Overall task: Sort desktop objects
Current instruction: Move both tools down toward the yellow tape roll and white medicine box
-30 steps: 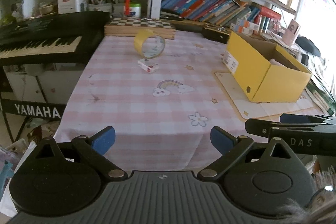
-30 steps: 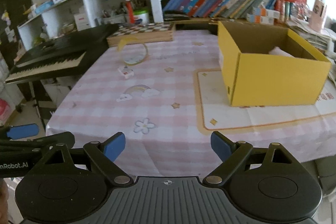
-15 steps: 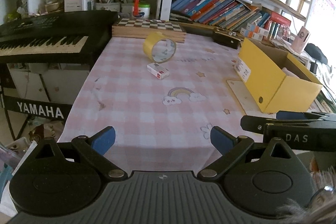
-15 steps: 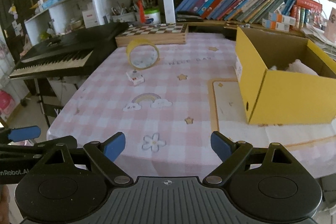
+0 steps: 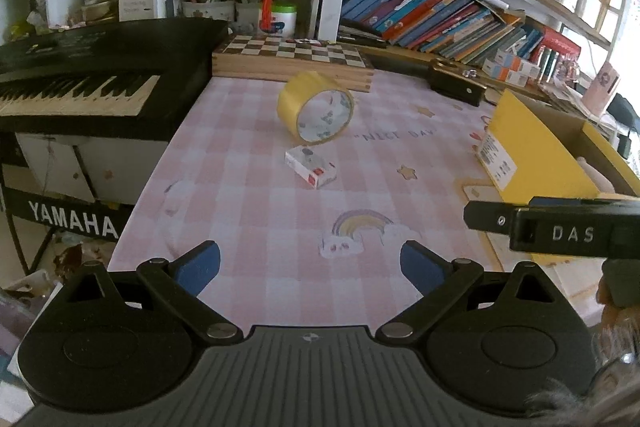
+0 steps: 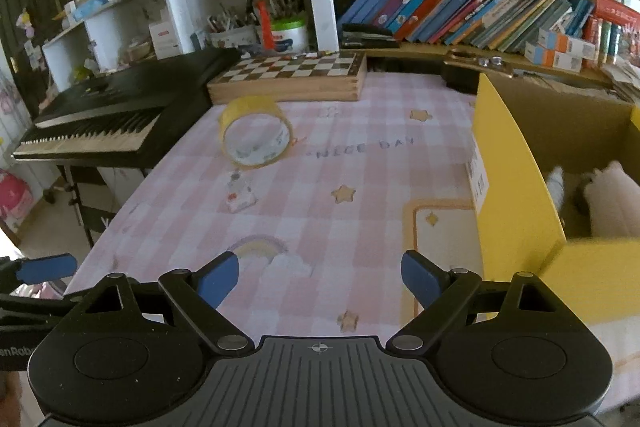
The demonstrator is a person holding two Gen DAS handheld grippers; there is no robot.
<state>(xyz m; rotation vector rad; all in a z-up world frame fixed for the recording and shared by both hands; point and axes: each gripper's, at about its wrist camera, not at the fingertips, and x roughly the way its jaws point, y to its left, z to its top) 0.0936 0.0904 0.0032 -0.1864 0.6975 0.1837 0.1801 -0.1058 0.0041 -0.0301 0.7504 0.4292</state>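
A table (image 5: 248, 211) under a pink checked cloth fills the middle of both views; the cloth is printed with a rainbow (image 5: 360, 223), stars and the words "NICE DAY". At the left edge stands a black keyboard (image 5: 80, 87) marked "YAMAHA". A chessboard box (image 5: 292, 61) lies at the table's far edge, with shelves of books (image 6: 460, 11) behind it. A roll of yellow tape (image 5: 316, 113) stands on edge at centre, and a small white box (image 5: 311, 167) lies just in front of it. A yellow cardboard box (image 6: 516, 195) sits at the right with a white label on its side. The left gripper (image 5: 310, 265) and right gripper (image 6: 320, 275) both gape wide with nothing between their fingers. The right one, in the left view, reads "DAS".
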